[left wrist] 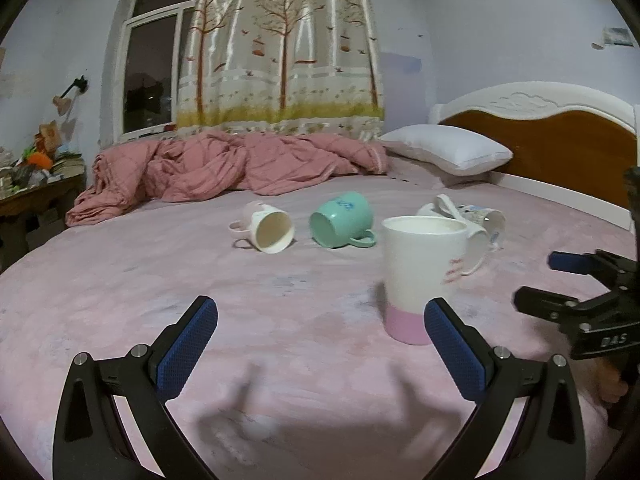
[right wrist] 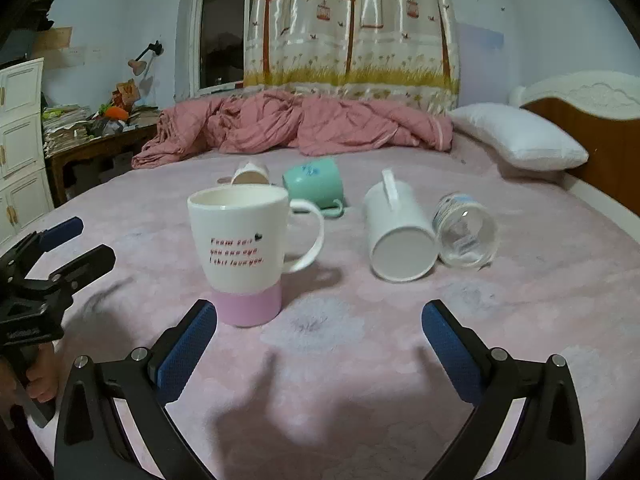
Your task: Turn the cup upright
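A white cup with a pink base (left wrist: pixel 420 280) (right wrist: pixel 244 256) stands upright on the pink bed, red lettering on its side. My left gripper (left wrist: pixel 320 344) is open and empty, the cup just beyond its right finger. My right gripper (right wrist: pixel 320 344) is open and empty, the cup just beyond its left finger. Each gripper shows in the other's view, the right one (left wrist: pixel 560 284) and the left one (right wrist: pixel 76 240). A teal mug (left wrist: pixel 342 220) (right wrist: pixel 314 184), a small white cup (left wrist: pixel 268 226) (right wrist: pixel 250 174), a plain white mug (right wrist: pixel 398 228) and a clear glass (right wrist: pixel 466 230) (left wrist: pixel 490 218) lie on their sides.
A crumpled pink quilt (left wrist: pixel 224 168) (right wrist: pixel 296 124) lies across the far side of the bed. A white pillow (left wrist: pixel 448 148) (right wrist: pixel 520 140) rests by the wooden headboard (left wrist: pixel 560 136). A cluttered wooden table (right wrist: pixel 92 136) stands at the left. Window and patterned curtain (left wrist: pixel 280 48) are behind.
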`<action>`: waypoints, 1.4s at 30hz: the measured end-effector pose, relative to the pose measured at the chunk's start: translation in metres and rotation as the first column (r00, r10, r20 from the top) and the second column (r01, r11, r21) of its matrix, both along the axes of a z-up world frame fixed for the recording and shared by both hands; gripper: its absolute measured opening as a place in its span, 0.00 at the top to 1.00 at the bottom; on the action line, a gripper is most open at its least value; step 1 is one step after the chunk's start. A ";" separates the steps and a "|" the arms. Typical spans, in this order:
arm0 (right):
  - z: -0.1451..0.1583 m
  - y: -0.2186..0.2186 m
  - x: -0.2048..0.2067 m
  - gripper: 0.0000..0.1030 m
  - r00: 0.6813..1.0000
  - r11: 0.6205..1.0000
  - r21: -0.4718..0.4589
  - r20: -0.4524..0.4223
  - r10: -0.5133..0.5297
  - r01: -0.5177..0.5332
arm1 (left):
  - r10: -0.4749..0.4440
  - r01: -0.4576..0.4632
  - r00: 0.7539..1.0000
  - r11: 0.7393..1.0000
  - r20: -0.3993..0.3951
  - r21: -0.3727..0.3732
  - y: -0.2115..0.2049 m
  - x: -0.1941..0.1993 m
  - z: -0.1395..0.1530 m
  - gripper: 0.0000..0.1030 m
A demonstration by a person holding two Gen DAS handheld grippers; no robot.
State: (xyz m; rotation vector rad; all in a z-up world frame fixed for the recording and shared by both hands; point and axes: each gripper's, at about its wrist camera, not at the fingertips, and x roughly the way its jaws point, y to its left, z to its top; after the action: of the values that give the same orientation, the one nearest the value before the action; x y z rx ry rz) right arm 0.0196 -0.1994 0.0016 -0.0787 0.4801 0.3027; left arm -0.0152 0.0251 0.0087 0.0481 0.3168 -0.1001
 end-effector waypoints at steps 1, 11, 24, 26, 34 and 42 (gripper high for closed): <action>-0.001 0.001 -0.001 0.00 1.000 1.000 0.001 0.006 0.007 -0.007 | -0.003 0.003 1.000 1.000 0.003 0.007 -0.002 -0.001 -0.001 0.00; -0.005 -0.001 0.007 0.00 1.000 1.000 0.011 -0.013 -0.023 0.023 | 0.049 -0.048 0.998 0.999 -0.030 0.014 -0.002 0.007 -0.007 0.00; -0.006 0.001 0.006 0.00 0.999 0.999 -0.016 -0.004 -0.039 0.039 | 0.063 -0.061 0.997 0.998 -0.054 0.033 -0.008 0.013 -0.011 0.00; -0.006 0.001 0.007 0.00 0.999 0.999 -0.018 -0.005 -0.039 0.039 | 0.064 -0.062 0.996 0.998 -0.065 0.030 -0.007 0.015 -0.011 0.00; -0.007 0.002 0.008 0.00 0.999 0.999 -0.029 -0.010 -0.047 0.046 | 0.073 -0.071 0.994 0.997 -0.082 0.029 -0.006 0.021 -0.012 0.00; -0.009 0.000 0.011 0.00 0.999 0.998 -0.031 -0.018 -0.051 0.051 | 0.075 -0.074 0.993 0.997 -0.088 0.025 -0.005 0.023 -0.015 0.00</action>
State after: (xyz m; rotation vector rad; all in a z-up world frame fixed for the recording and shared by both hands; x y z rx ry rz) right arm 0.0307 -0.1991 -0.0075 -0.0933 0.5046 0.2463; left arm 0.0077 0.0203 -0.0066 0.0537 0.4086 -0.0247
